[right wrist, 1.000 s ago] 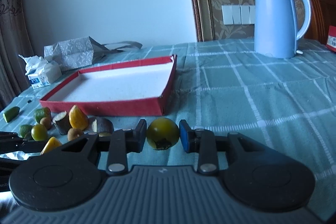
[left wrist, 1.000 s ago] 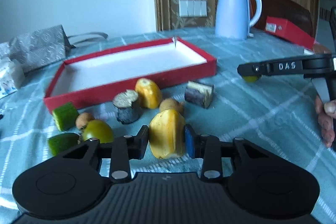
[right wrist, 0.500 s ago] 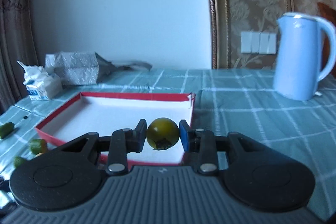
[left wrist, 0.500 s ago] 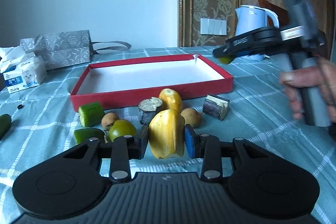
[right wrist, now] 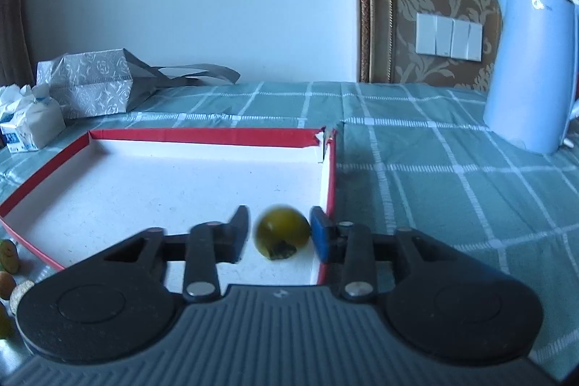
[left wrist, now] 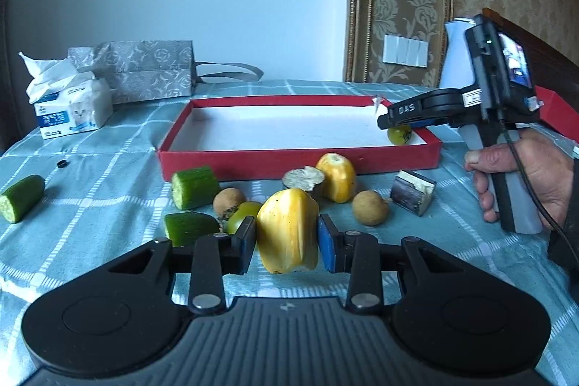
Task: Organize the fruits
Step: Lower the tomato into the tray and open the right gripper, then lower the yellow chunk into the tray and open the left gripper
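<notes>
Fruits: yellow ridged fruit chunk (left wrist: 288,229) pinched at its flanks by left gripper (left wrist: 286,243) fingers; likely soft, slippery. Round olive-green fruit (right wrist: 282,231) between spread right gripper (right wrist: 279,234) fingers over red shallow box (right wrist: 330,169), rolls easily.

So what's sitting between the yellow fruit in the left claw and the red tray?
In the left wrist view, a grey cut chunk and another yellow piece lie between the held yellow fruit and the red tray.

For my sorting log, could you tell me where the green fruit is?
The green fruit sits in the red tray's near right corner, between the right gripper's parted fingers.
</notes>
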`<action>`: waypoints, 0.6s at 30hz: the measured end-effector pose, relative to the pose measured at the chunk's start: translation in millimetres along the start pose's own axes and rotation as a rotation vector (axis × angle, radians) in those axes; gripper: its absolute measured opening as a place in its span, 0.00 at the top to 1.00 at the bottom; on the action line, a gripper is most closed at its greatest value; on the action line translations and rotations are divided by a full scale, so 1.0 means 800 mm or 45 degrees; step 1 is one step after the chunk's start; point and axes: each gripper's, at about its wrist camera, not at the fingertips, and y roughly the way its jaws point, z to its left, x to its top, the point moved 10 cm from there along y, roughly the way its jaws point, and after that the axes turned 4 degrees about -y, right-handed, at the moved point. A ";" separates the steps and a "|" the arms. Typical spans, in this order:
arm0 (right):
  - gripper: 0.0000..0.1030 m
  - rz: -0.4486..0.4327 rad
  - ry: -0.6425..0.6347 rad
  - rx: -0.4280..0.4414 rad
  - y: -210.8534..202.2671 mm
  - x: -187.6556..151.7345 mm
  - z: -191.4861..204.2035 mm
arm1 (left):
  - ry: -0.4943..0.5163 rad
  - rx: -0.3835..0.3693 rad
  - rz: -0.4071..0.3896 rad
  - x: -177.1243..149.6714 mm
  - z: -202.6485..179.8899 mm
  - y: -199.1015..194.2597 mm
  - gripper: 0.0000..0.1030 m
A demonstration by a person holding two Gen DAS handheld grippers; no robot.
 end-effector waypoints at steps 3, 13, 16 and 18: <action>0.51 -0.082 0.016 -0.016 -0.021 0.011 0.000 | -0.005 0.021 -0.003 0.002 0.003 0.000 0.66; 0.27 -0.276 0.029 -0.019 -0.125 -0.004 -0.025 | 0.030 0.124 -0.045 0.018 0.001 -0.013 0.66; 0.21 -0.291 0.076 -0.024 -0.136 -0.015 -0.039 | 0.057 0.156 -0.090 0.041 -0.002 -0.016 0.66; 0.21 -0.302 0.116 -0.030 -0.136 -0.016 -0.050 | 0.080 0.179 -0.126 0.063 -0.004 -0.013 0.66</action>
